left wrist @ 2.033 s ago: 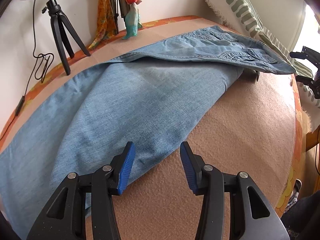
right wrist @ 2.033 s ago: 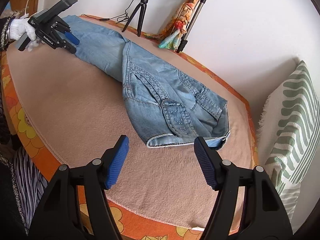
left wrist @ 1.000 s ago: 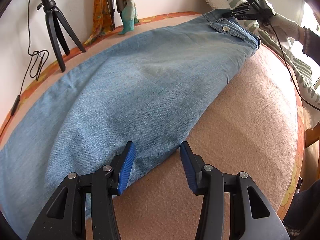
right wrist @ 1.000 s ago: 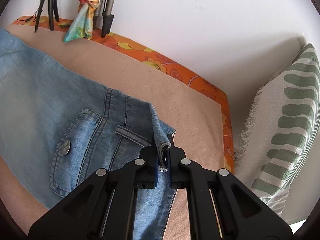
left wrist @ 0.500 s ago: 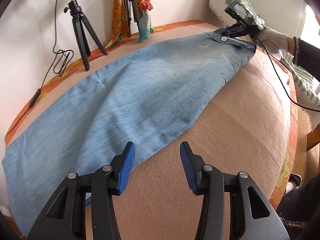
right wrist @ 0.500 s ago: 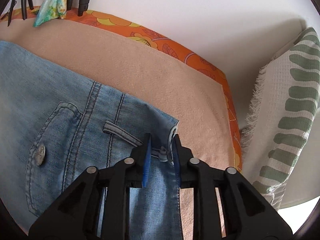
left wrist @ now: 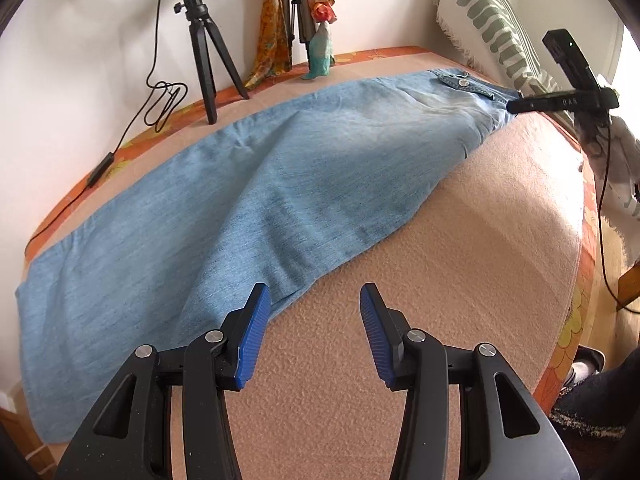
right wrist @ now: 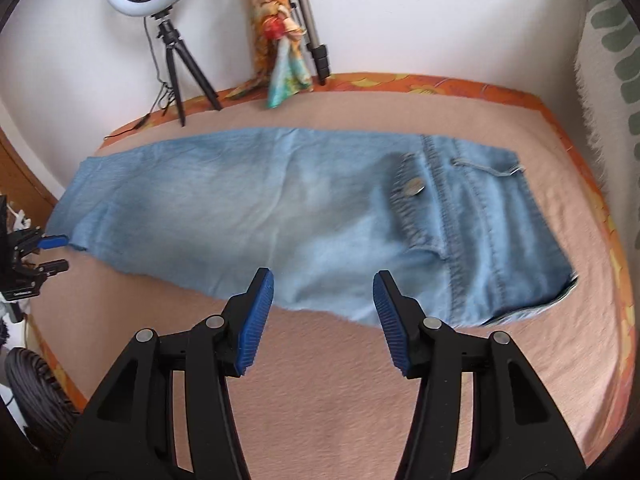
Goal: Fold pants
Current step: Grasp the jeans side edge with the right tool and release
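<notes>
**Lying flat and lengthwise, the jeans wait for their next fold**

Stretching across the peach blanket (right wrist: 400, 420) from about nine o'clock to three o'clock in the right wrist view, the pants (right wrist: 248, 204) lie doubled along their length, one leg stacked on the other, waistband and buttoned back pocket (right wrist: 414, 204) at the right end and the frayed hems at the left. That layout looks deliberate: a long, narrow strip is what a crosswise fold needs.

The right gripper (right wrist: 322, 312) hangs above the near edge of the denim at six o'clock, its blue pads spreading apart with nothing between them; cloth shows behind the gap, but neither pad presses on it. From the left wrist view the same tool (left wrist: 560, 100) appears at two o'clock, its dark tips level with the waistband corner.

The left gripper (left wrist: 314, 324) hovers over bare blanket just off the lower leg, its jaws partly apart and empty, the left pad near the fabric's edge. In the right wrist view it sits at nine o'clock (right wrist: 52, 254), close by the hem end, a likely station for lifting the cuffs toward the waist.

A ring light on a tripod (right wrist: 168, 40) and a knotted patterned scarf (right wrist: 280, 40) stand against the wall at eleven and twelve o'clock, well clear of the denim. A green-striped pillow (left wrist: 488, 24) leans at the waistband end.
</notes>
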### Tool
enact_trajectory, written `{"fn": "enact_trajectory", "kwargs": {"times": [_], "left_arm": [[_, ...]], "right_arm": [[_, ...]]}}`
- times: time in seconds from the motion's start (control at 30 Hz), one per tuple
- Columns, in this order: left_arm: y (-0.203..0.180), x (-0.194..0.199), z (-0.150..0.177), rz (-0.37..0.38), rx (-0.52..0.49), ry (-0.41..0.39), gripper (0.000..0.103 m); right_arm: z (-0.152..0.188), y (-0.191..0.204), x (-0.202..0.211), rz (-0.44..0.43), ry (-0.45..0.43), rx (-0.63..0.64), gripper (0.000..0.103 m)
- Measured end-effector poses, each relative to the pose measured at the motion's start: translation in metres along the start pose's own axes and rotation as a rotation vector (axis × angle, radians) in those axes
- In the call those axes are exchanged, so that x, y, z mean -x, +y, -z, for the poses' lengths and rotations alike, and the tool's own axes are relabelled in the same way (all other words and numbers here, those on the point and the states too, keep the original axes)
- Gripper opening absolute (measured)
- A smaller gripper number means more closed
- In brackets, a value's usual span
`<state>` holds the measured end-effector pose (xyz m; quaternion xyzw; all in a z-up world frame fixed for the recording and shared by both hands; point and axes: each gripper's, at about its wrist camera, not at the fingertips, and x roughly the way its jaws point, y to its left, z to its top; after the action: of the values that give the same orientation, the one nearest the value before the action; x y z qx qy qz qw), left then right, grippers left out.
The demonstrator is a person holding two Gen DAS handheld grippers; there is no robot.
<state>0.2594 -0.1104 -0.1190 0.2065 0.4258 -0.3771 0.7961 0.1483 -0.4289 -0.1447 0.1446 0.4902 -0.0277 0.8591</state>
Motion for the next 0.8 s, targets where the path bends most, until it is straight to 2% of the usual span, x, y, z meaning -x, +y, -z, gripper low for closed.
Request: {"fn": "enact_trajectory", "kwargs": {"times": [0.07, 0.17, 0.2, 0.23, 0.33, 0.5, 0.53, 0.57, 0.6, 0.63, 0.67, 0.8], "left_arm": [[-0.007, -0.005, -0.005, 0.015, -0.017, 0.001, 0.045], [-0.021, -0.013, -0.013, 0.032, -0.064, 0.006, 0.045], [-0.025, -0.016, -0.015, 0.033, -0.079, 0.006, 0.045], [-0.028, -0.018, -0.018, 0.035, -0.091, 0.007, 0.045], [-0.036, -0.024, -0.024, 0.049, -0.112, 0.005, 0.045], [-0.047, -0.033, -0.032, 0.069, -0.144, 0.003, 0.045], [-0.049, -0.035, -0.033, 0.076, -0.148, 0.004, 0.045], [-0.053, -0.037, -0.035, 0.082, -0.155, 0.006, 0.045], [-0.056, -0.040, -0.036, 0.090, -0.163, 0.008, 0.045], [-0.060, -0.042, -0.038, 0.096, -0.173, 0.010, 0.045], [-0.065, -0.045, -0.040, 0.100, -0.187, 0.011, 0.045], [-0.083, -0.056, -0.050, 0.081, -0.265, 0.013, 0.045]], "right_arm": [[0.014, 0.018, -0.019, -0.049, 0.039, -0.012, 0.054], [0.026, 0.036, -0.047, -0.075, 0.069, -0.030, 0.055], [0.026, 0.042, -0.052, -0.083, 0.054, -0.042, 0.057], [0.024, 0.047, -0.054, -0.084, 0.029, -0.042, 0.064], [0.016, 0.059, -0.061, -0.120, 0.002, -0.069, 0.064], [0.008, 0.080, -0.075, -0.130, -0.008, -0.050, 0.063], [0.006, 0.079, -0.077, -0.150, 0.001, -0.052, 0.054], [0.004, 0.080, -0.079, -0.169, 0.012, -0.066, 0.040], [0.002, 0.078, -0.081, -0.193, 0.022, -0.089, 0.032], [0.000, 0.075, -0.082, -0.224, 0.033, -0.118, 0.015], [-0.002, 0.071, -0.082, -0.249, 0.038, -0.152, 0.011], [-0.014, 0.063, -0.067, -0.323, 0.019, -0.232, 0.008]]}}
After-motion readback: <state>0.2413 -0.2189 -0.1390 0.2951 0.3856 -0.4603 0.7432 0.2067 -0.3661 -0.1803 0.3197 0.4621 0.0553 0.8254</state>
